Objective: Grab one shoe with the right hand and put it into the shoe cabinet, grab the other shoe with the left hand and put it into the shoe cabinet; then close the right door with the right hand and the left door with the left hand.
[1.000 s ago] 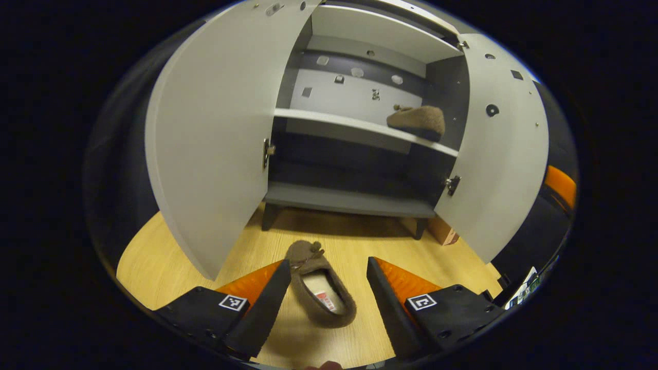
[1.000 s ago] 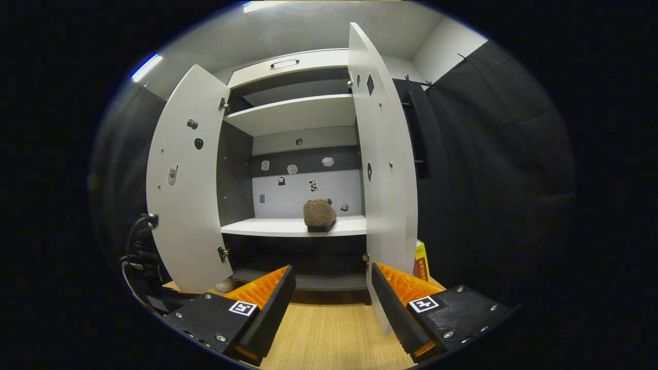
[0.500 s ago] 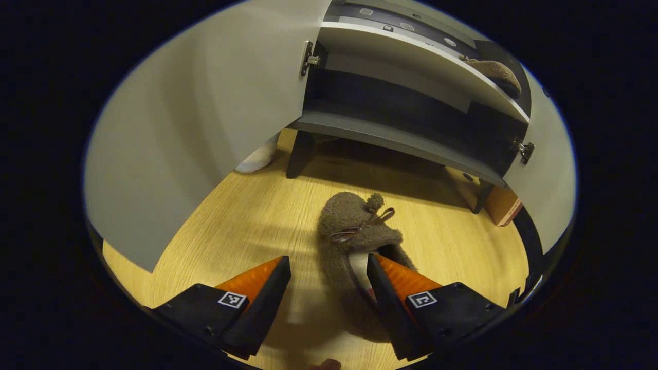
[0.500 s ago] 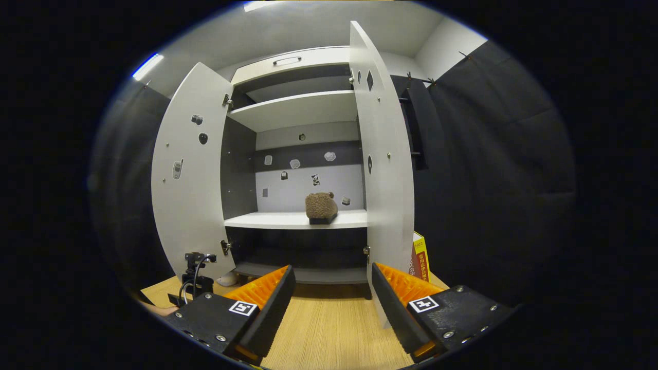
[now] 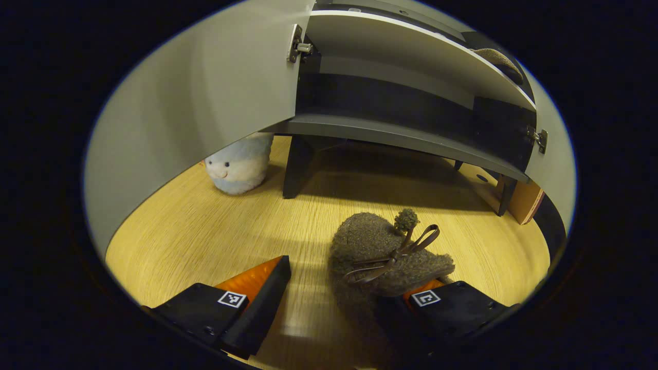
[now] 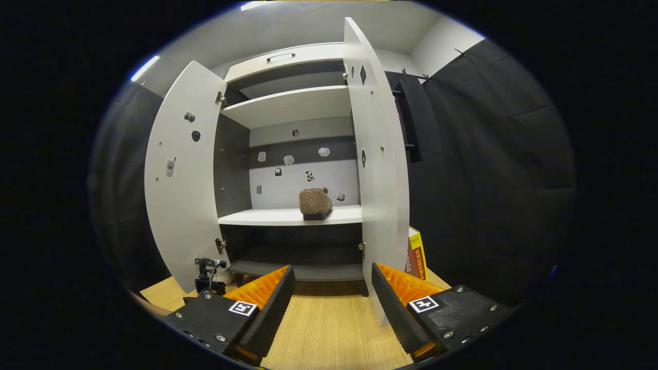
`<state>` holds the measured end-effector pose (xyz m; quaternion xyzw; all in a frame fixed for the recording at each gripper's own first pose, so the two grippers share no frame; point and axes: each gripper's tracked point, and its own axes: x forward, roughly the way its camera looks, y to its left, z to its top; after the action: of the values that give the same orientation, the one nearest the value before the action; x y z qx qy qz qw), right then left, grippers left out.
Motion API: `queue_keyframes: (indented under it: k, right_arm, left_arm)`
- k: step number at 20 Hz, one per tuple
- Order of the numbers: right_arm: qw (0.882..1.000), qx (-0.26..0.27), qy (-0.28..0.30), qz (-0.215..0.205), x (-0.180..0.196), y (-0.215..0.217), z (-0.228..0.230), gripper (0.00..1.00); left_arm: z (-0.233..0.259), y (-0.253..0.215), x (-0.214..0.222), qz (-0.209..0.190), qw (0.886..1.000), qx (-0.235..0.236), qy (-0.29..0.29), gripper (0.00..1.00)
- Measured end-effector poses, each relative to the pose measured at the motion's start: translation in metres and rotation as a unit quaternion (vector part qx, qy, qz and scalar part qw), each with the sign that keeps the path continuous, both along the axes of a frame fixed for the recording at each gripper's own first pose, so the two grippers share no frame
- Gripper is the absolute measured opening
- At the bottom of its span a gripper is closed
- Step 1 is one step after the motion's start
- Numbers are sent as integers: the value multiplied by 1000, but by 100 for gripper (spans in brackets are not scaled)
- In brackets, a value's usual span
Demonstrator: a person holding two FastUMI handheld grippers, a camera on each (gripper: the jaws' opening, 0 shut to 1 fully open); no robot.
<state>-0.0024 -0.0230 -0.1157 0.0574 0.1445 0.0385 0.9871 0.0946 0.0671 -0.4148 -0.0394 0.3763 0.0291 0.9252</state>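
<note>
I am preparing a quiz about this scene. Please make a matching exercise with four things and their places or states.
Things:
1. shoe on the shelf
2. shoe on the floor
3. plush toy
4. right gripper

Places or states:
A. open, holding nothing
B. beside the cabinet leg
C. inside the cabinet
D. between the left gripper's fingers

Pairs: 1-C, 2-D, 3-B, 4-A

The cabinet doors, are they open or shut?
Open: both the left door and right door stand swung out, baring the shelves.
</note>
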Motion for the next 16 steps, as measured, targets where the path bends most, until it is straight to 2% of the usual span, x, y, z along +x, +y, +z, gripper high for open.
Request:
queue_keyframes:
  k: [1, 2, 3, 4, 5, 7, 8, 11, 16]
  right_arm:
    - [1000, 1, 3, 2, -1, 1, -1, 92]
    - [1000, 1, 5, 4, 0, 3, -3, 92]
    - [1000, 1, 6, 7, 1, 5, -3, 92]
    - [1000, 1, 6, 10, 2, 7, -3, 92]
    - [1000, 1, 5, 12, 2, 8, -2, 92]
    - [1000, 1, 1, 17, 2, 11, 1, 92]
    - [1000, 1, -1, 19, 2, 11, 1, 92]
    - [1000, 0, -1, 20, 1, 9, 2, 92]
    - [1000, -1, 1, 13, 1, 3, -1, 92]
  left_arm:
    - [1, -6, 2, -11, 1000, -1, -5, 96]
    - [3, -11, 5, -25, 1000, 1, -11, 80]
    - [4, -12, 8, -30, 999, 12, -15, 71]
    - [4, -10, 11, -34, 999, 24, -15, 49]
    - [7, -7, 16, -34, 999, 32, -16, 49]
    - [13, -4, 22, -35, 998, 49, -13, 22]
    - [13, -3, 13, -33, 998, 58, -11, 16]
    - [50, -8, -1, -20, 998, 40, -33, 12]
    - [163, -27, -32, -19, 994, 28, -100, 13]
